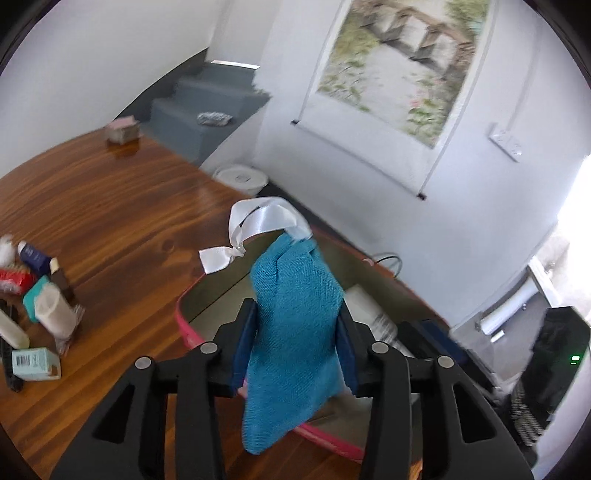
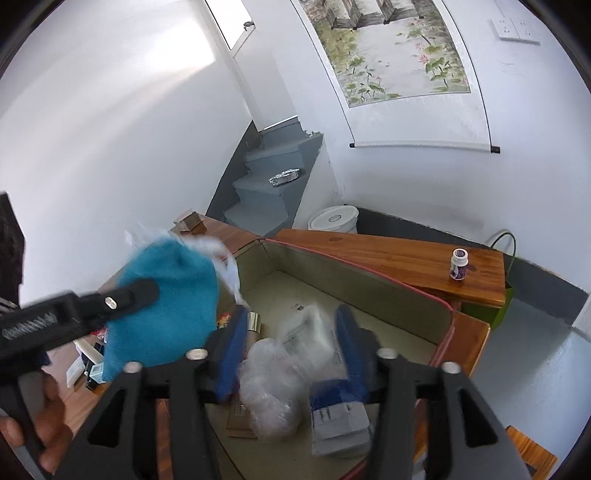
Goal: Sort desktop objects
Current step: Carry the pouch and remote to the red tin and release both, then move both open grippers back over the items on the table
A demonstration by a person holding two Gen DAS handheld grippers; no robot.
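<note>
A painted scroll (image 2: pixel 399 66) hangs on the far white wall, a wall socket (image 2: pixel 515 27) to its right. Grey stairs (image 2: pixel 269 184) rise at the left, a foil tray (image 2: pixel 284 176) on one step. A white bucket (image 2: pixel 334 218) stands near them.

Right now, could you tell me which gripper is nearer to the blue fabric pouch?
Left. The left gripper has the blue fabric pouch between its fingers; the right gripper hangs apart beside it, over the pink-rimmed bin.

A pouch (image 1: pixel 295 325) hangs over the bin (image 1: pixel 188 328); at nine o'clock on the table (image 1: pixel 110 206), small boxes (image 1: pixel 37 363).
</note>
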